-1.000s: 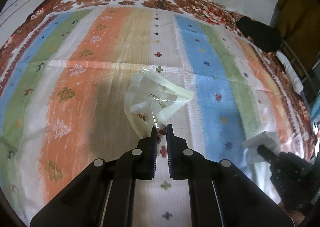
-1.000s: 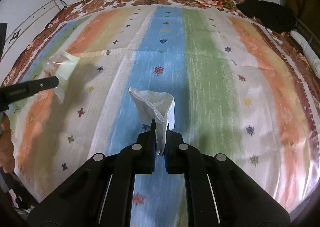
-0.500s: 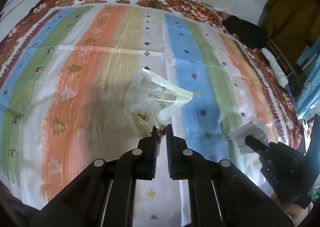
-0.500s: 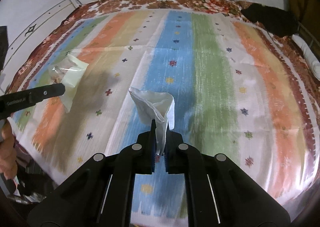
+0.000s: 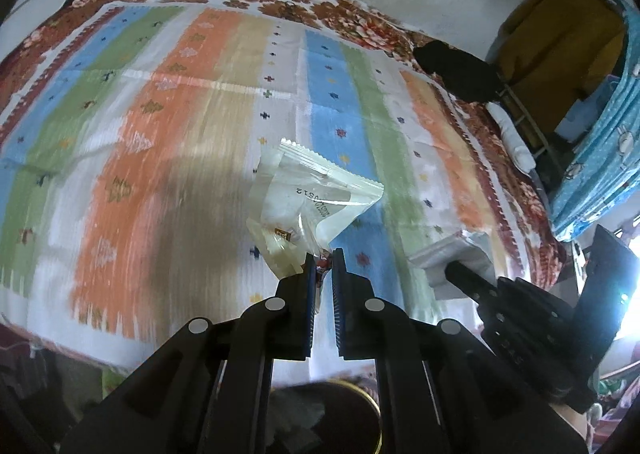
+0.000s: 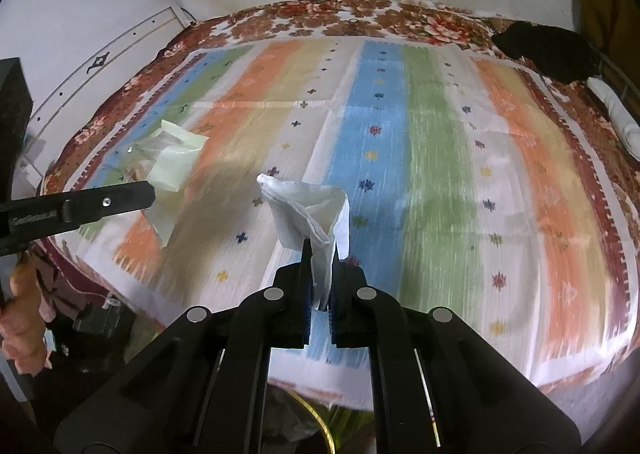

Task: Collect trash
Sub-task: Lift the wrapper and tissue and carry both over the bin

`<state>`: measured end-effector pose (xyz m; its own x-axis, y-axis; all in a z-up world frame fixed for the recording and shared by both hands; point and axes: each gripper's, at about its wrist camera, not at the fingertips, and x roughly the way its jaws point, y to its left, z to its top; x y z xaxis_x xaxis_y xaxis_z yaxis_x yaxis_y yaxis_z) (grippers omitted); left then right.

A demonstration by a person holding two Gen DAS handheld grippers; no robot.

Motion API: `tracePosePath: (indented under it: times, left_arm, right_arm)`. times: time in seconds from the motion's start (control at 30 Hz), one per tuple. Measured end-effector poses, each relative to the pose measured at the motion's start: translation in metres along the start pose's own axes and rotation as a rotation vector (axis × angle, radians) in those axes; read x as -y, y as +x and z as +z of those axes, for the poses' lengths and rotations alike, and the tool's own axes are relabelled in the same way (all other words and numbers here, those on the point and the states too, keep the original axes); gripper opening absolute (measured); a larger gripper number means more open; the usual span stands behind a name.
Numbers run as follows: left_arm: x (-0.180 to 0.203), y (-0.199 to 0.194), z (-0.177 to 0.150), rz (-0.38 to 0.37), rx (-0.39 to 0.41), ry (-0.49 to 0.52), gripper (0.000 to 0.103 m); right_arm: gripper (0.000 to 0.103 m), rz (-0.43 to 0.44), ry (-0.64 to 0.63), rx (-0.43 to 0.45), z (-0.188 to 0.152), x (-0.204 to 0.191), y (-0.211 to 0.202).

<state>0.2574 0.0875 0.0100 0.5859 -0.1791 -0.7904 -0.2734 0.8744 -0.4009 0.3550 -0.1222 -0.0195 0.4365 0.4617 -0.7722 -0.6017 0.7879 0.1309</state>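
Inspector: Left claw (image 5: 323, 260) is clamped on the lower corner of a clear wrapper (image 5: 310, 206). The wrapper stands up from the jaws, crumpled, with a serrated top edge and printed characters on its face. It hangs in the air above the bed (image 5: 168, 126), clear of the striped cover.

Clerk: And the right one?

Inspector: Right claw (image 6: 321, 254) is clenched on a white tissue (image 6: 310, 210). The tissue is folded into a loose cone, its tail caught between the jaws, its open end up. It too is held above the bed, over the blue stripe near the front edge.

Clerk: How do the two stand to each other?

Inspector: Apart. In the left view the right claw and tissue show at the right, near the bed's front right corner. In the right view the left claw and wrapper show at the left, over the bed's front left part.

Clerk: Anything else noted?

Inspector: A dark cloth (image 6: 548, 50) lies at the bed's far right corner. Below the bed's front edge, a gold-rimmed bin (image 5: 376, 414) shows partly beneath the claws; its contents are too blurred to tell.
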Motion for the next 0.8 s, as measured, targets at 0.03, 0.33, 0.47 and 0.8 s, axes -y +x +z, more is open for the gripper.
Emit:
tracePosePath:
  times: [0.03,0.33,0.47,0.8]
  left_arm:
    - [0.0,-0.003,-0.004,-0.005,0.0,0.001,0.007]
    - [0.006,-0.033,-0.044,-0.075,0.009,0.005,0.007]
    - [0.007,-0.042,-0.065,-0.095,0.006,0.019,0.007]
    - [0.007,-0.057,-0.105,-0.147,0.001,0.027,0.007]
  right_arm:
    - [0.005,0.002,0.003,-0.002,-0.003,-0.001,-0.003]
    - [0.005,0.021,0.044,0.007,-0.03,-0.001,-0.032]
    - [0.005,0.026,0.051,0.007,-0.045,-0.005,-0.043]
    - [0.005,0.068,0.032,0.005,-0.087,-0.027,-0.065]
